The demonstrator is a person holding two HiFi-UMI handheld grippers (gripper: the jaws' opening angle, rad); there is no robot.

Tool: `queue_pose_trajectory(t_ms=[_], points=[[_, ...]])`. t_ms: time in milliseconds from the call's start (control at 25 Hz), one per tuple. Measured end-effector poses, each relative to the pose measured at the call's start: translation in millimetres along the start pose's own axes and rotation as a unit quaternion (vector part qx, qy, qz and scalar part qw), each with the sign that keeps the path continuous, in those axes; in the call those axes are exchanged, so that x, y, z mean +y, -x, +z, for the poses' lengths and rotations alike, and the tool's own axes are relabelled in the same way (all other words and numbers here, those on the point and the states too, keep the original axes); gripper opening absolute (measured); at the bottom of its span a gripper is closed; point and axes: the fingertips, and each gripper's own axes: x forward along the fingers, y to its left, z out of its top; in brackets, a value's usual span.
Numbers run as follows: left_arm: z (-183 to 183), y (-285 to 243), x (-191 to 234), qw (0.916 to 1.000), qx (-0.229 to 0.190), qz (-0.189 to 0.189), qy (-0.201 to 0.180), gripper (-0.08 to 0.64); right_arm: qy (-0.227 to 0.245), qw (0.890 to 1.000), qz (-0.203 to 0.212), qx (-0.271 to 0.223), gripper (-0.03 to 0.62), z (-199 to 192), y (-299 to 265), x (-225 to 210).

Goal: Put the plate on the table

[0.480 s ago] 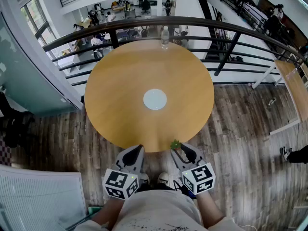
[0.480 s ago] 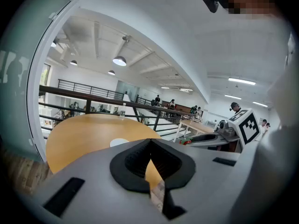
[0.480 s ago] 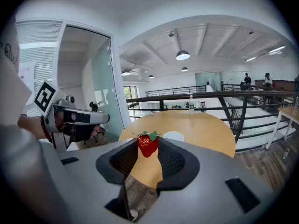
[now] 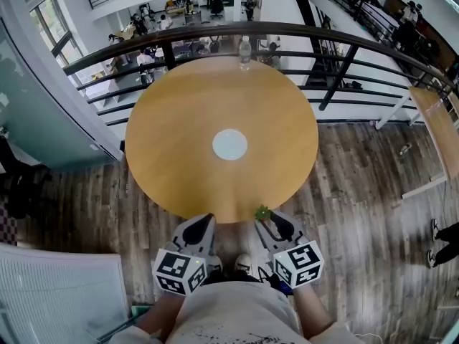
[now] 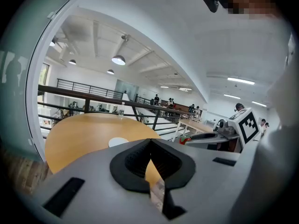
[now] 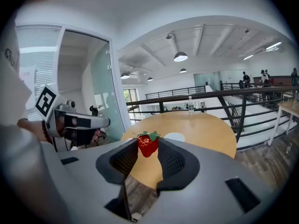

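Plate sits mid-table; left claw closed, empty; right claw pinches strawberry at its tips, so the fruit may slip out or bruise.

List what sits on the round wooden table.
A white round plate at the table's centre, a clear plastic bottle at the far edge. Anything under the plate is covered.

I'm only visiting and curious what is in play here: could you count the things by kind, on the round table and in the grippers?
Plate: 1
Water bottle: 1
Strawberry: 1, gripped by the right gripper
Total: 3
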Motion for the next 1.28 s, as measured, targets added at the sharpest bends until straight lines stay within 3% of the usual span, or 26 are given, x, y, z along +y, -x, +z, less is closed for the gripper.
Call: queue_pose_trajectory(t_ms=[280, 1000, 1280], points=[[9.2, 5.5, -2.4, 1.0, -0.002, 0.006, -0.003, 0.023, 0.006, 1.0, 0.011, -0.001, 0.146, 8.8, 3.3, 3.3], [-3.2, 2.5, -32.9, 0.9993, -0.001, 0.028, -0.026, 0.023, 0.008, 1.0, 0.028, 0.012, 0.146, -11.5, 23.8, -21.7], [-5.6, -2.0, -20.5, 0.9992, 0.0, 0.039, -0.009, 0.023, 0.008, 0.999, 0.028, 0.022, 0.145, -11.8, 14.2, -30.3]])
